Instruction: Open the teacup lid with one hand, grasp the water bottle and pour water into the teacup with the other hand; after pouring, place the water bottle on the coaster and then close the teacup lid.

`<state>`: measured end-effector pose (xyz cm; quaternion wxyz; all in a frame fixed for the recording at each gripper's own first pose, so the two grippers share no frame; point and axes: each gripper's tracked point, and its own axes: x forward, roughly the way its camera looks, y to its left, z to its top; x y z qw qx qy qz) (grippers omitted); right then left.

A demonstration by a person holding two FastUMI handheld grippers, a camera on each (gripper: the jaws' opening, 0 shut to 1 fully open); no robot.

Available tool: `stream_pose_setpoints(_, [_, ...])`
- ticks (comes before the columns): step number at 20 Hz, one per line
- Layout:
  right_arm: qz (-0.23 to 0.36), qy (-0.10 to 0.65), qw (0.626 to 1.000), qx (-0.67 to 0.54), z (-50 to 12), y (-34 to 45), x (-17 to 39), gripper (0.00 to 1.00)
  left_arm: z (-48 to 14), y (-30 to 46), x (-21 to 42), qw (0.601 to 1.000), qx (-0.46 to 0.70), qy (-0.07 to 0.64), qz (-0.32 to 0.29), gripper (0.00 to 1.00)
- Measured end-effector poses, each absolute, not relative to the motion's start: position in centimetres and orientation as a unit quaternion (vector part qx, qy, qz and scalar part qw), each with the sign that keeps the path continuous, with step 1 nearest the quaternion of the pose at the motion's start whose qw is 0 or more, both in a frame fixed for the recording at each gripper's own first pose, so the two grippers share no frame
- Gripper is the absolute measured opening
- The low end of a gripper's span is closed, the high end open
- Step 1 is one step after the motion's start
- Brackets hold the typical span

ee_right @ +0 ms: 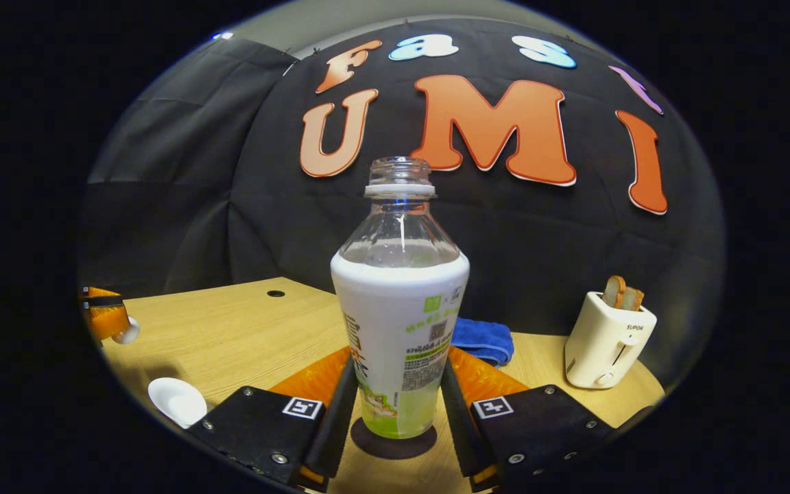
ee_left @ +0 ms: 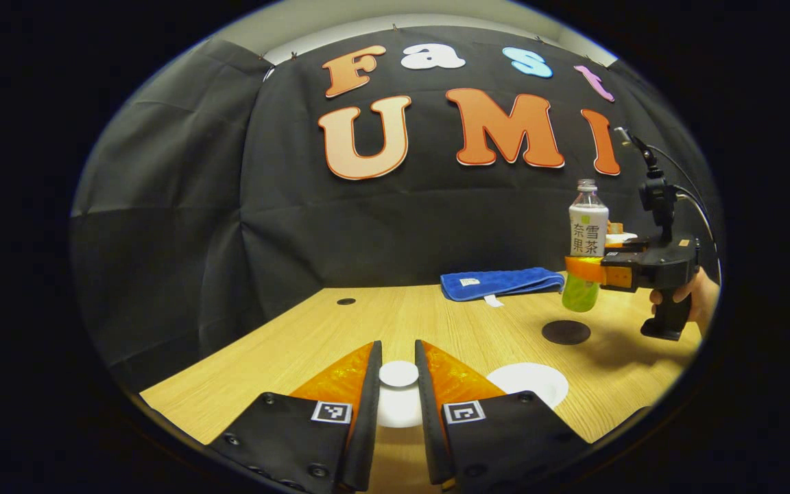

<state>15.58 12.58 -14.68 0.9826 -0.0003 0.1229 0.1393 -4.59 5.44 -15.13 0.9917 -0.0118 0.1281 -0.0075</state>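
My left gripper is shut on the knob of the white teacup lid, held above the table. Its fingers and the lid also appear at the far left of the right gripper view. The open white teacup stands just right of the lid. My right gripper is shut on the capless water bottle. The bottle is upright with green liquid at its bottom. It hangs slightly above the round dark coaster.
A folded blue towel lies at the back of the wooden table. A cream toaster holding bread slices stands at the back right. A hand holds the right gripper's grip. A small dark hole marks the tabletop.
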Motion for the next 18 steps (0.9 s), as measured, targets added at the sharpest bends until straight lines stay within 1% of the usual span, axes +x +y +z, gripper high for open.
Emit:
stream_pose_setpoints(2, [0.140, 0.140, 0.980, 0.008, -16.1, 12.6, 15.8, 0.65, -15.3, 5.0, -4.6, 0.991, -0.016, 0.132, -0.012, 0.35])
stream_pose_setpoints(10, [0.139, 0.191, 0.971, 0.026, -20.6, 12.7, 16.2, 0.66, -15.5, 4.6, -4.5, 0.990, -0.012, 0.137, -0.016, 0.35])
stream_pose_setpoints(14, [0.136, 0.186, 0.973, 0.015, -20.8, 12.3, 16.5, 0.65, -15.3, 4.3, -4.4, 0.991, -0.012, 0.134, -0.019, 0.34])
stream_pose_setpoints(15, [0.136, 0.184, 0.973, 0.016, -20.8, 12.4, 16.6, 0.68, -15.2, 4.1, -4.3, 0.991, -0.013, 0.133, -0.021, 0.34])
stream_pose_setpoints(16, [0.137, 0.183, 0.973, 0.017, -20.7, 12.4, 16.7, 0.65, -15.0, 3.8, -4.2, 0.991, -0.015, 0.133, -0.023, 0.35])
stream_pose_setpoints(18, [0.134, 0.191, 0.972, 0.023, -21.0, 12.1, 16.5, 0.66, -14.7, 2.9, -3.9, 0.991, -0.021, 0.130, -0.028, 0.35])
